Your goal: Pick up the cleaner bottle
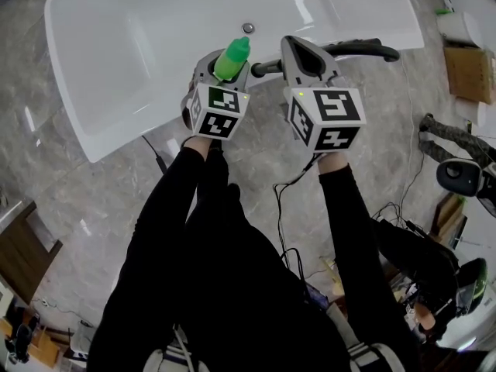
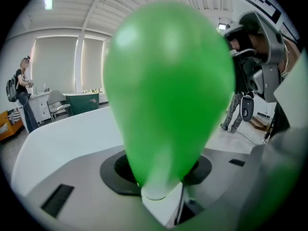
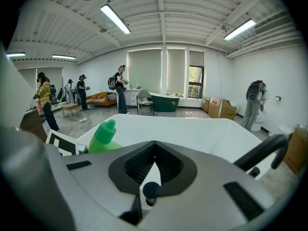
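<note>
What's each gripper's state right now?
Left gripper: closed on the bottle.
Right gripper: closed, nothing between its fingers.

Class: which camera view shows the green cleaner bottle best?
The head view: the green cleaner bottle stands clearly in the left gripper. The left gripper view gives only a blurred green close-up; the right gripper view catches its cap and shoulder.

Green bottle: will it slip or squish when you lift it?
The green bottle looks like smooth, shiny plastic, so it may be a little slippery. Its rounded body would probably squish slightly where the left gripper squeezes it. It seems fairly light.
</note>
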